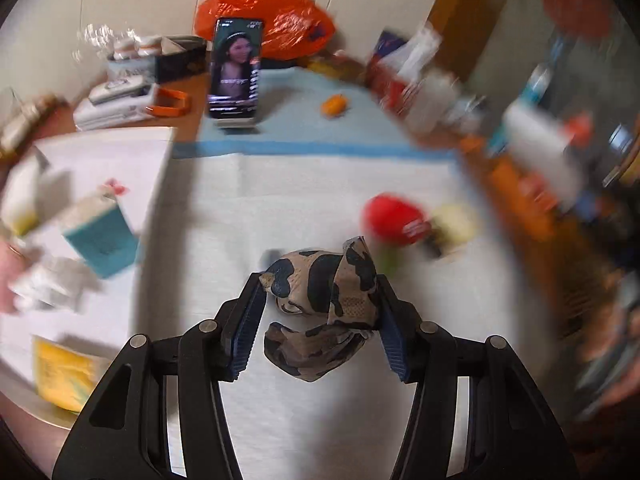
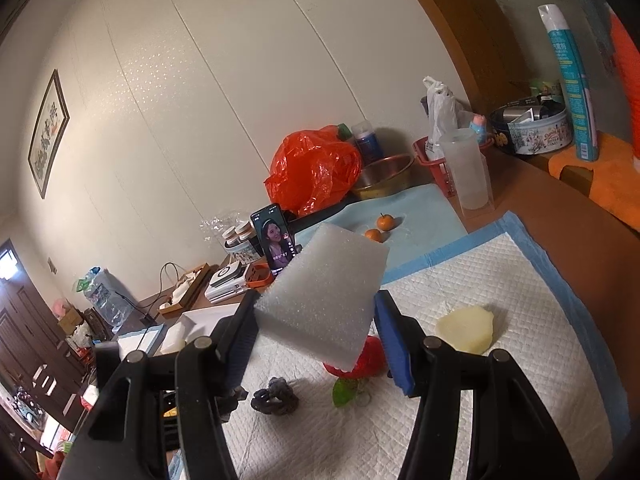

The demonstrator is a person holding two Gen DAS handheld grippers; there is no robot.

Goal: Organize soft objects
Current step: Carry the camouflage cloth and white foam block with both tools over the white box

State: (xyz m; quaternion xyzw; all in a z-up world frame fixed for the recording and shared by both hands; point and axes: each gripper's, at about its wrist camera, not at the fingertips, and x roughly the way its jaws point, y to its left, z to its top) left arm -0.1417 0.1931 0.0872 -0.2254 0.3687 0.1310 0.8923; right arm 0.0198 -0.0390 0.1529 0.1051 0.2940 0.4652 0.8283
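At the far left of the left wrist view a white box [image 1: 104,184] sits on the desk, blurred, with a teal-sided carton [image 1: 100,236] and other packets in it; it looks a likely place for the soft things, though I cannot be sure. Lower centre, the left claw [image 1: 320,316] is clamped on a camouflage cloth [image 1: 320,300], its blue pads pressing the bundle from both sides while a loose fold hangs below them, clear of the white quilted pad [image 1: 320,192] on the desk. To the right of it lie a red soft toy [image 1: 392,216] and a pale yellow sponge [image 1: 456,220], both smeared. In the right wrist view, low centre-left, a dark scrunchie [image 2: 276,396] lies on the pad; above it the right claw [image 2: 316,320] grips a white foam block [image 2: 324,296] by its lower part, held up off the desk and tilted. The yellow sponge [image 2: 466,328] rests at the right. The risks, as I judge them: the dangling fold could snag on the box edge or slide out, since the pads hold only a bunched part; the foam, pinched near one end, could pivot or spring free; and both hands heading for one box could collide.
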